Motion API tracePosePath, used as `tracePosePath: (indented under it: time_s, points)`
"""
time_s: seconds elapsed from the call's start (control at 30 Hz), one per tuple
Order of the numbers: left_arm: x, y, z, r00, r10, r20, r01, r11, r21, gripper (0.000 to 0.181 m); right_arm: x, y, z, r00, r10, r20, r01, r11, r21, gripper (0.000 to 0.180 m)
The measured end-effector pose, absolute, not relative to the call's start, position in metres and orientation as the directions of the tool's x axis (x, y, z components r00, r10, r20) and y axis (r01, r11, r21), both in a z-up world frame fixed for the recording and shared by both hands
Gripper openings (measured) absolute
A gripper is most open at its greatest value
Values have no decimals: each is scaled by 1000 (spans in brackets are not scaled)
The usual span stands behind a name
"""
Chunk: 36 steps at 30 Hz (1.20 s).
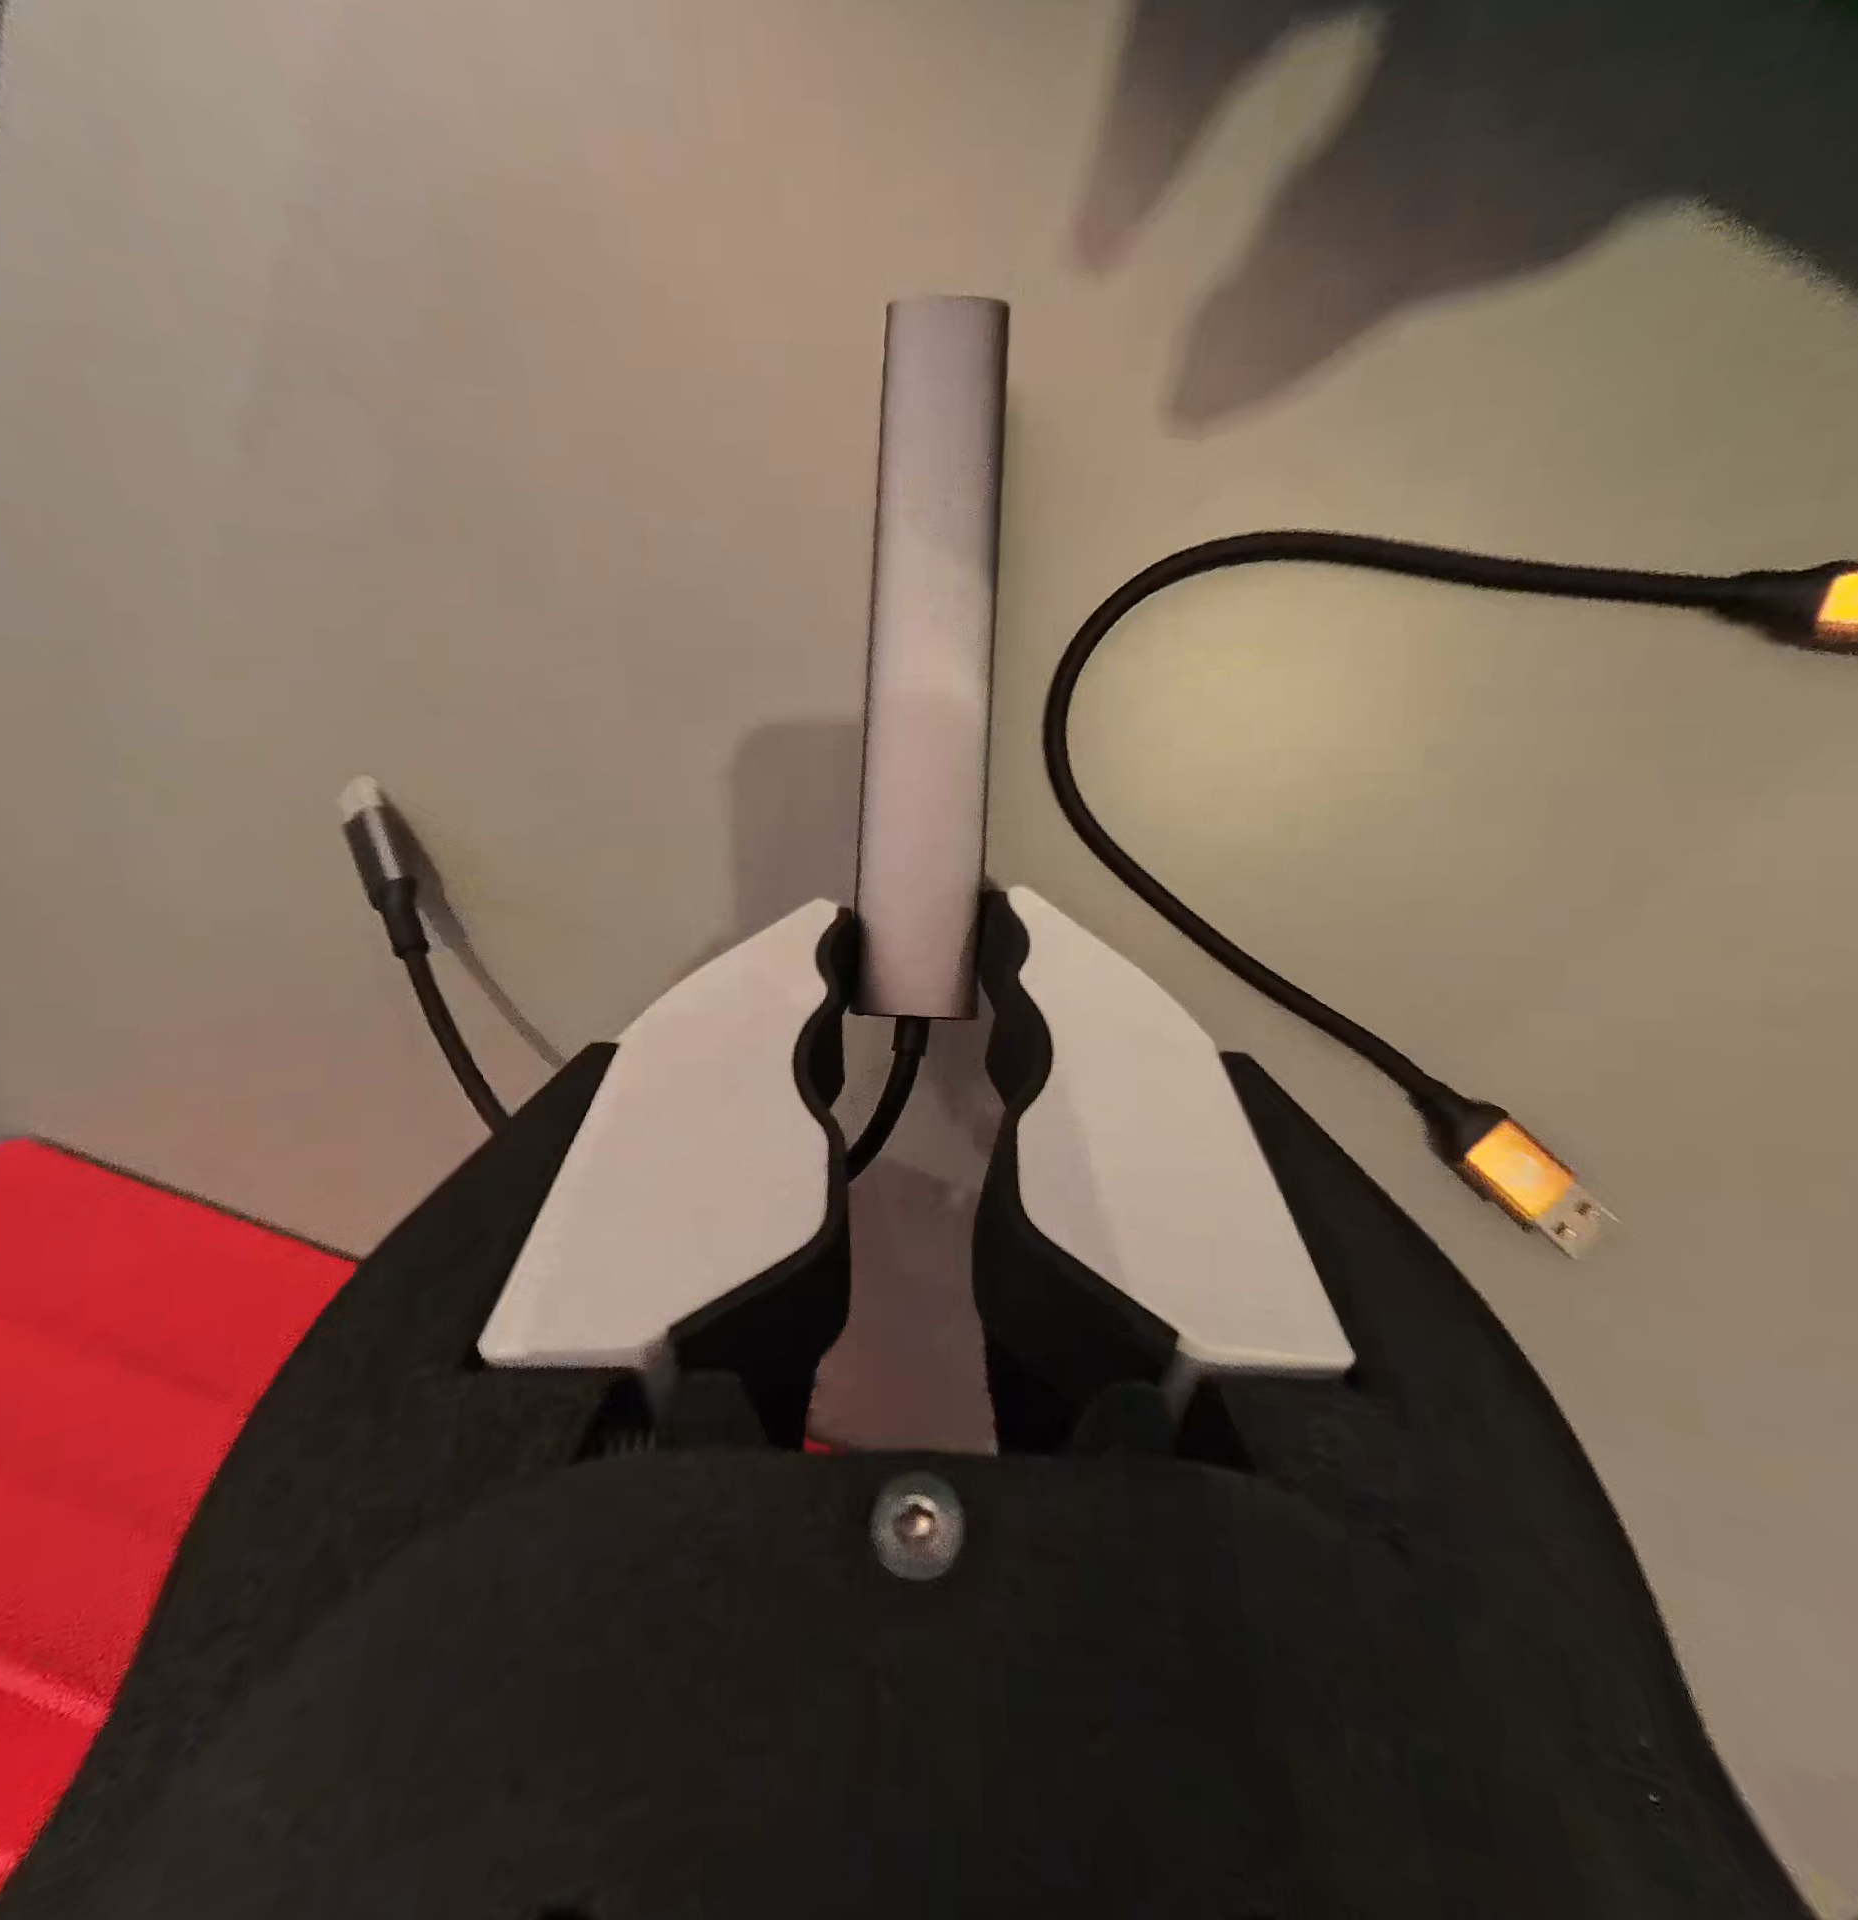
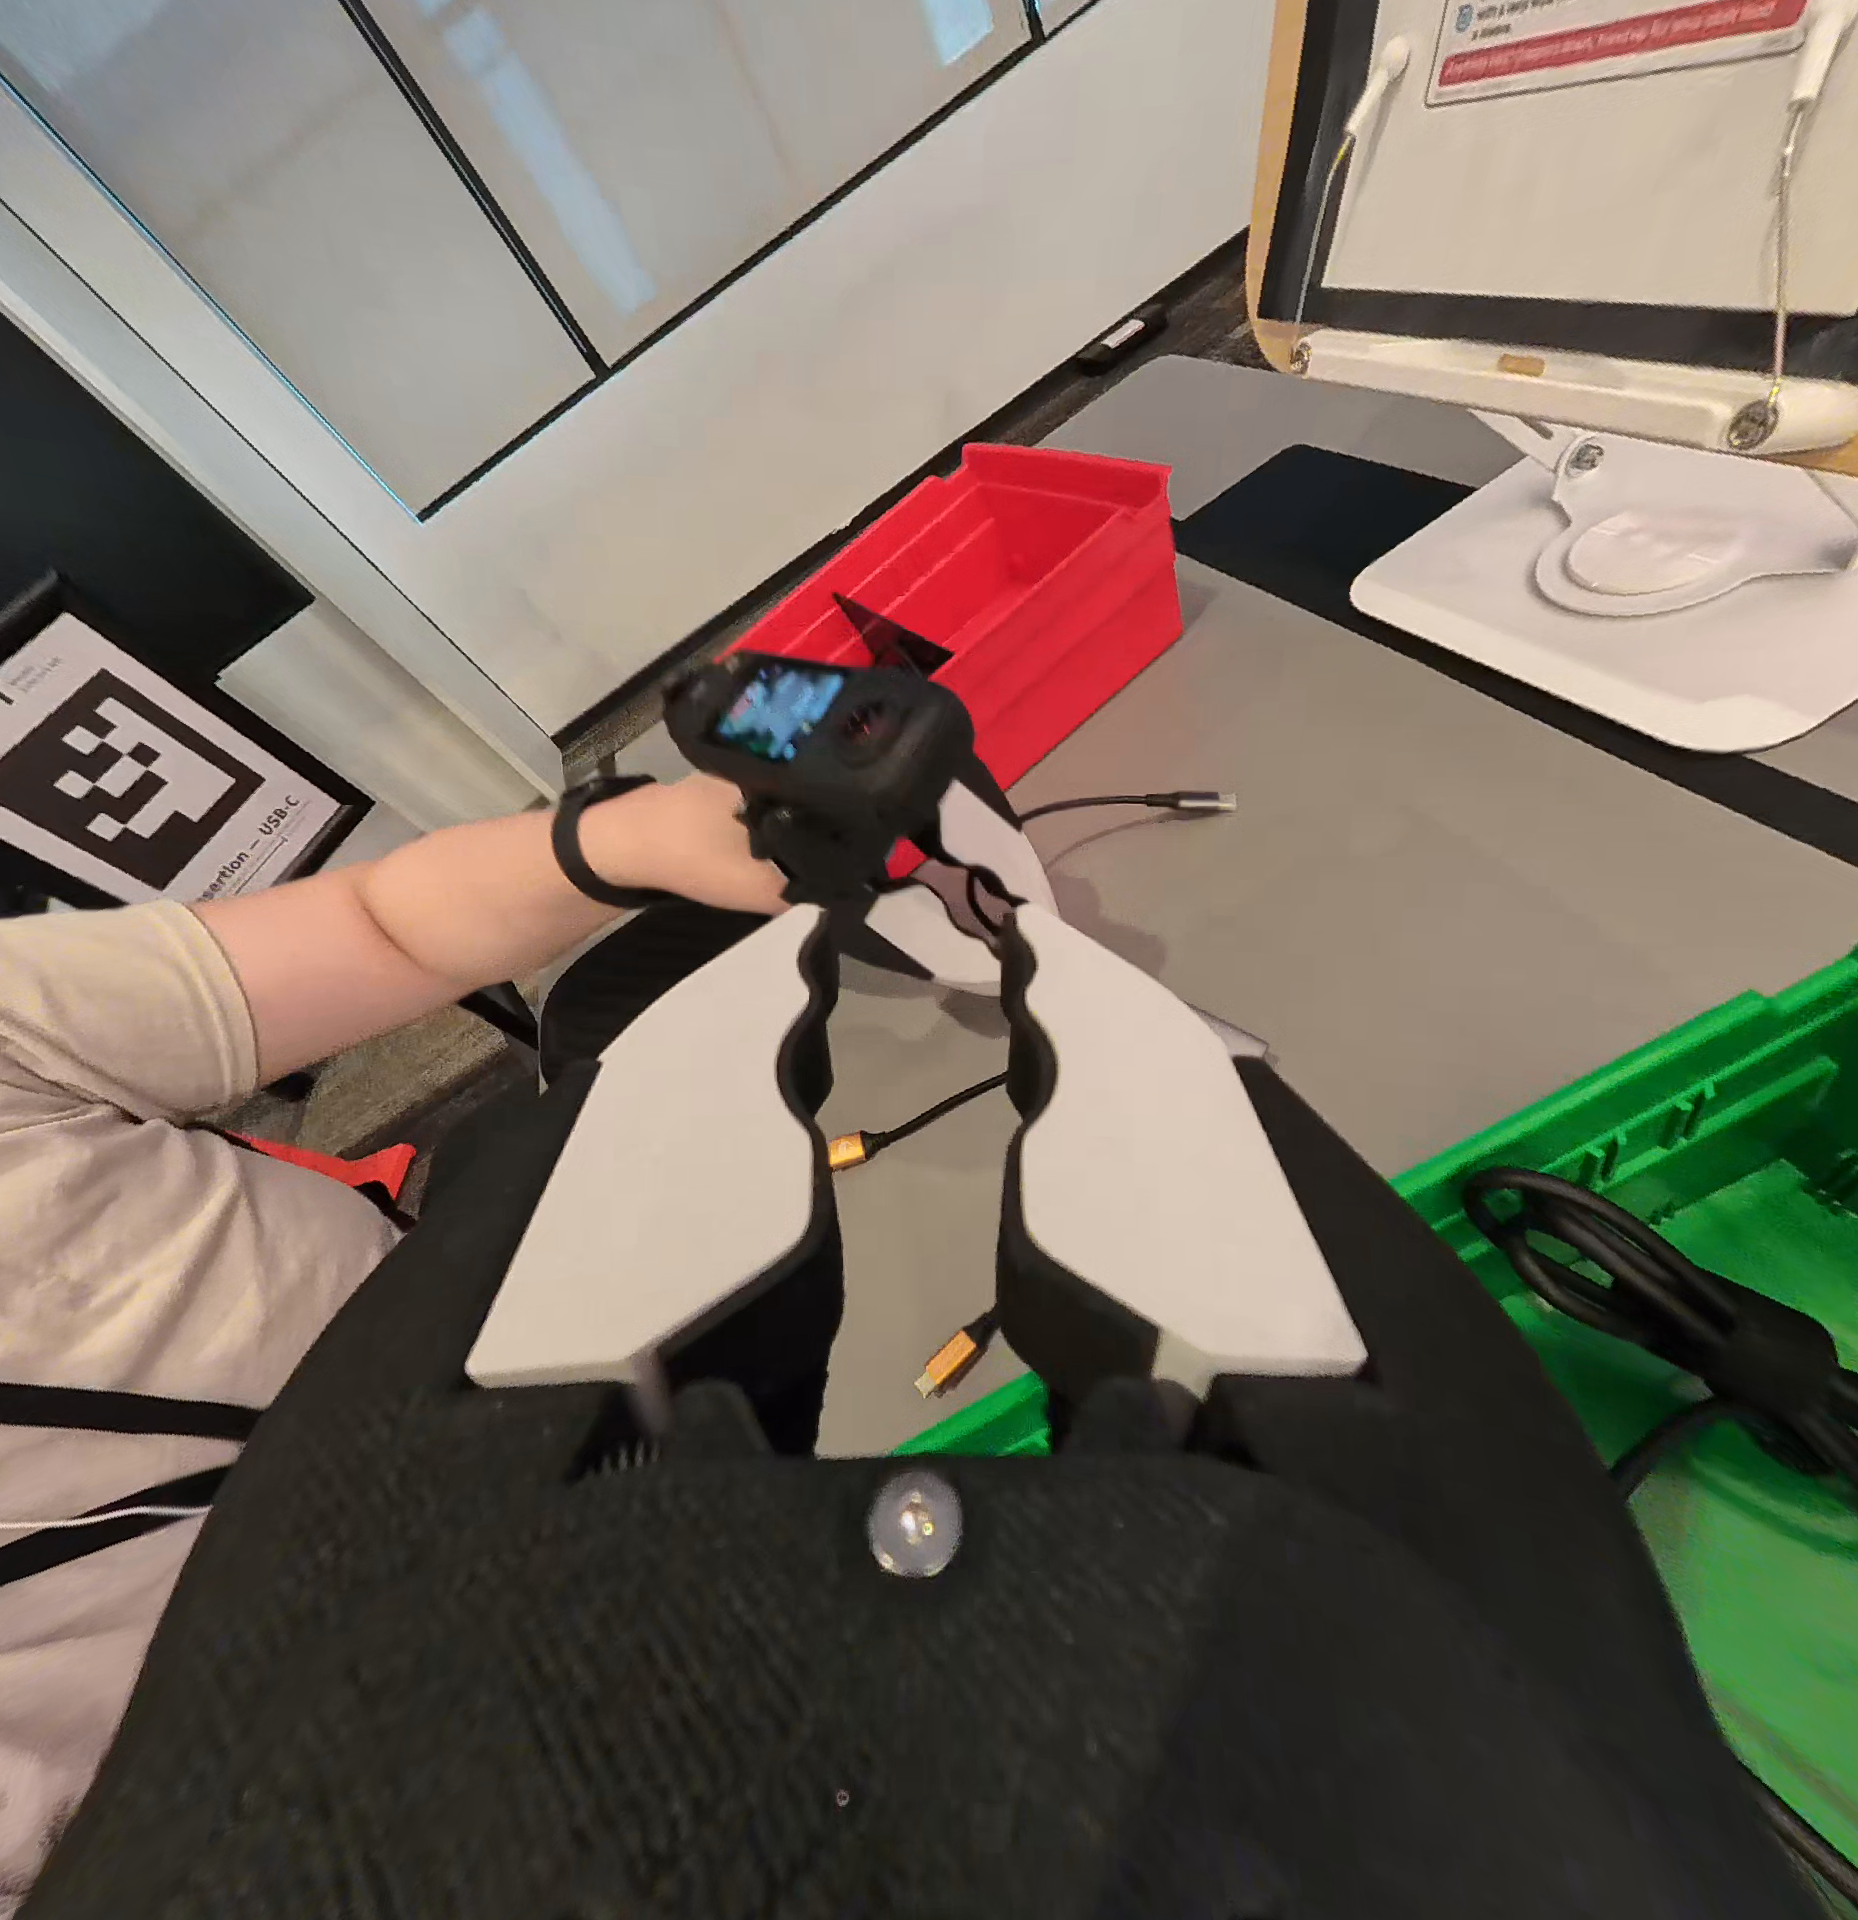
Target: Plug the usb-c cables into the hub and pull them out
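Note:
My left gripper [image 1: 914,935] is shut on the near end of a slim grey hub [image 1: 930,582], which points straight ahead over the grey table. The hub's own black lead ends in a grey plug [image 1: 369,831] on the table to the left. A black cable [image 1: 1091,831] with orange plugs lies to the right, with one plug [image 1: 1517,1174] near and the other [image 1: 1850,613] at the right edge. My right gripper [image 2: 912,935] is open and empty above the table. Both orange plugs [image 2: 847,1148] [image 2: 951,1356] show between its fingers. The left gripper [image 2: 883,821] is beyond it.
A red bin [image 2: 1018,582] stands at the table's far left, also in the left wrist view [image 1: 125,1403]. A green bin [image 2: 1735,1558] with coiled black cables is at the right. A white screen stand [image 2: 1631,623] is at the back right. A person's arm [image 2: 437,914] reaches in from the left. The left gripper's tips are roughly 25 cm from the right gripper's.

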<state>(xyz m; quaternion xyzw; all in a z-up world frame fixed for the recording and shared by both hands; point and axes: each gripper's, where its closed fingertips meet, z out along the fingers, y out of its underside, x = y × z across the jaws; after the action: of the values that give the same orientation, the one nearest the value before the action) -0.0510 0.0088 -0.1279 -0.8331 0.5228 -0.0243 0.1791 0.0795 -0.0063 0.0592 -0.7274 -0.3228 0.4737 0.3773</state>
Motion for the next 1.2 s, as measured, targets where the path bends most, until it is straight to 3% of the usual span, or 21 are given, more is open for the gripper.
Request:
tracePosePath:
  time_s: [0.03, 0.13, 0.47, 0.63, 0.83, 0.97, 1.07, 1.2]
  points:
    - [-54, 10, -135, 462, -871, -169, -864, -399, -308, 23, 80, -6, 61, 343, 828, -444, 105, -504, -857, 31]
    - [-60, 14, -149, 515, -833, -203, -842, -448, -302, 23, 81, -5, 68, 338, 831, -442, 71, -491, -868, 30]
    - [-58, 5, -161, 632, -775, -23, -721, -576, -385, 23, 87, -4, 82, 321, 831, -454, 2, -479, -878, 29]
    - [-60, 12, -154, 654, -749, -105, -714, -566, -412, 45, 84, -13, 92, 301, 849, -434, 0, -455, -890, 30]
    - [-65, -1, -56, 701, -677, -223, -598, -388, -702, 41, 82, -20, 103, 313, 865, -393, 0, -414, -911, 30]
    - [-168, -10, 27, 844, -408, -347, -473, -265, -840, 37, 83, -25, 110, 324, 873, -364, -3, -384, -923, 30]
    - [-247, -6, 21, 875, -318, -365, -466, -350, -812, 35, 84, -25, 113, 341, 875, -342, -4, -363, -932, 30]
    - [-305, 0, -45, 838, -334, -431, -538, -631, -559, 36, 85, -21, 109, 361, 864, -350, 0, -376, -927, 30]
